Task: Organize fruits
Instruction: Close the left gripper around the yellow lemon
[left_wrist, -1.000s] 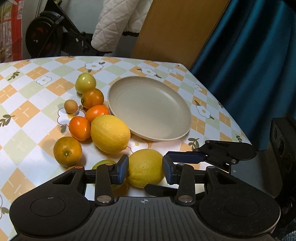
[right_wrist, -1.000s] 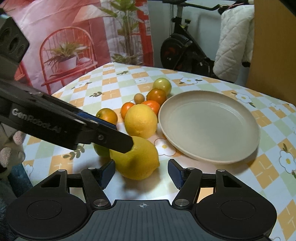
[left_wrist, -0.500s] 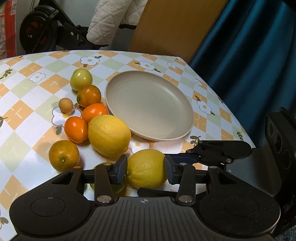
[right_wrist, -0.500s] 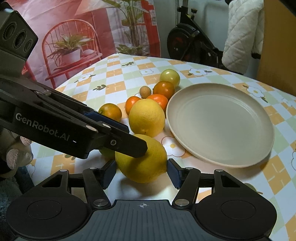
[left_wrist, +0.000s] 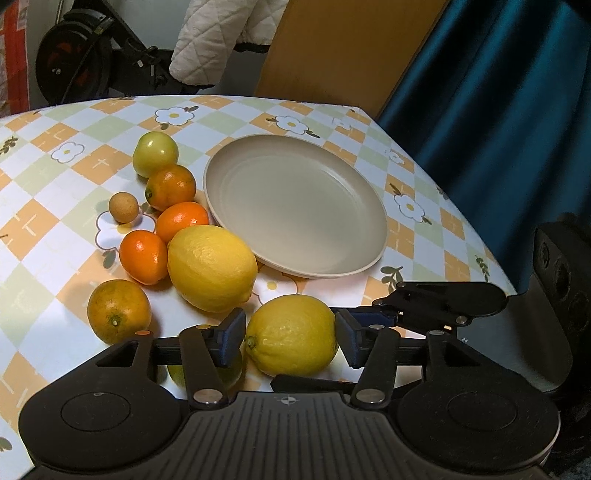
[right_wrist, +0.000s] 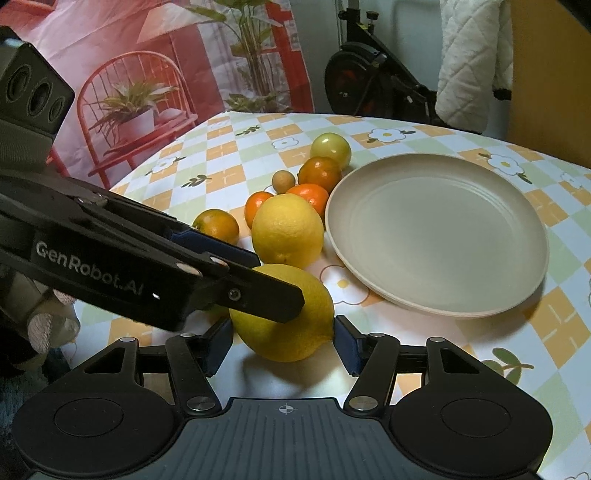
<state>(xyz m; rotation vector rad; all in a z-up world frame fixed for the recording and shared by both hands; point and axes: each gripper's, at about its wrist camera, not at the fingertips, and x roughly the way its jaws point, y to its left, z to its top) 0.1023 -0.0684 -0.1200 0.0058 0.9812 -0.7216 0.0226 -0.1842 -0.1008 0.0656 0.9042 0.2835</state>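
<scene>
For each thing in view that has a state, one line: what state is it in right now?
Plate: on the table, holding no fruit.
Near lemon: on the table, between both grippers' fingers.
Second lemon: on the table beside the plate.
Oranges: all on the table, none plated.
Left gripper: jaws opening around the near lemon, gap visible at the pads.
Right gripper: straddling the near lemon; contact unclear.

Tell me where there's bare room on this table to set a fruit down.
The plate is empty. Bare cloth lies beyond the green fruit and right of the plate. It is crowded left of the plate, from the small oranges down to the near lemon.
</scene>
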